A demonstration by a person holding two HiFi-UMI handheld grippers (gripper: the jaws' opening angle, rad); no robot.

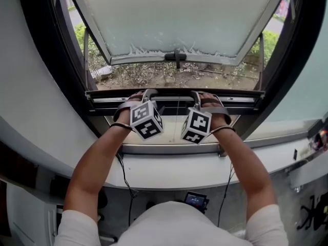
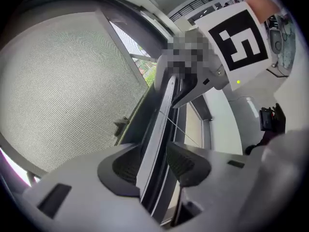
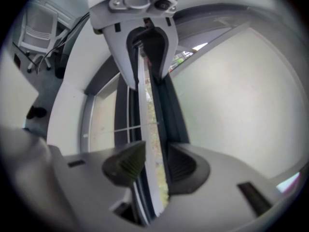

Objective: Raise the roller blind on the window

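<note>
The blind's dark bottom bar (image 1: 171,98) runs level across the window opening, just above the sill. My left gripper (image 1: 148,93) and right gripper (image 1: 196,94) grasp it side by side near its middle. In the left gripper view the bar (image 2: 157,129) passes lengthwise between the ribbed pads (image 2: 126,166), and my left gripper (image 2: 154,163) is shut on it. In the right gripper view the same bar (image 3: 145,95) lies between the pads (image 3: 181,166) of my right gripper (image 3: 154,164), also shut on it. A thin cord (image 3: 128,128) crosses below the bar.
The window sash (image 1: 174,19) is tilted outward, with its handle (image 1: 176,57) just beyond the bar. Shrubs and bare ground (image 1: 154,76) lie outside. The white sill (image 1: 169,170) is under my forearms. A small screen device (image 1: 196,200) and cables are on the floor. A white chair (image 3: 38,25) stands behind.
</note>
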